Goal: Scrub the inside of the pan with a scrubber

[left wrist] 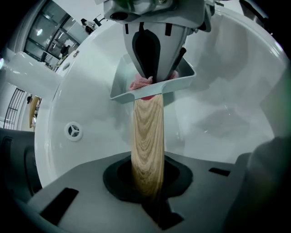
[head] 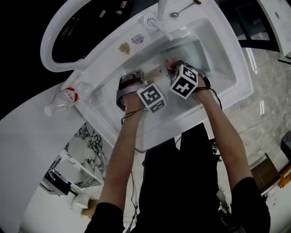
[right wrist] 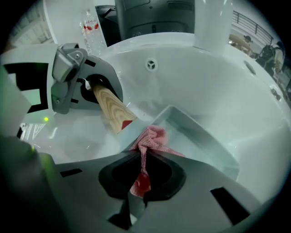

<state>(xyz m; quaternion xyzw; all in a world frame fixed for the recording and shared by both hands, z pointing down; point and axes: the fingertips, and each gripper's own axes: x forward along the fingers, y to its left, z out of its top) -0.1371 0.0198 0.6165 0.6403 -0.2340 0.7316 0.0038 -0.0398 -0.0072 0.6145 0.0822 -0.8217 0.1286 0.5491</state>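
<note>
A grey rectangular pan [head: 188,51] with a wooden handle [head: 153,73] sits low in the white sink [head: 229,68]. My left gripper [head: 144,78] is shut on the end of that handle [left wrist: 148,136], which runs straight out from between its jaws to the pan's near wall [left wrist: 122,84]. My right gripper [head: 175,64] is shut on a pink-red cloth scrubber [right wrist: 152,136]. The bunched end of the cloth rests inside the pan [right wrist: 202,139] at the corner nearest the handle. In the left gripper view the right gripper [left wrist: 150,68] comes down from above onto the cloth [left wrist: 142,83].
A faucet [head: 159,18] stands at the sink's far rim, with a spoon [head: 179,11] beside it. A plastic bottle [head: 66,98] lies on the counter at the left. An overflow hole [left wrist: 72,131] shows in the basin wall. The person stands against the sink's near edge.
</note>
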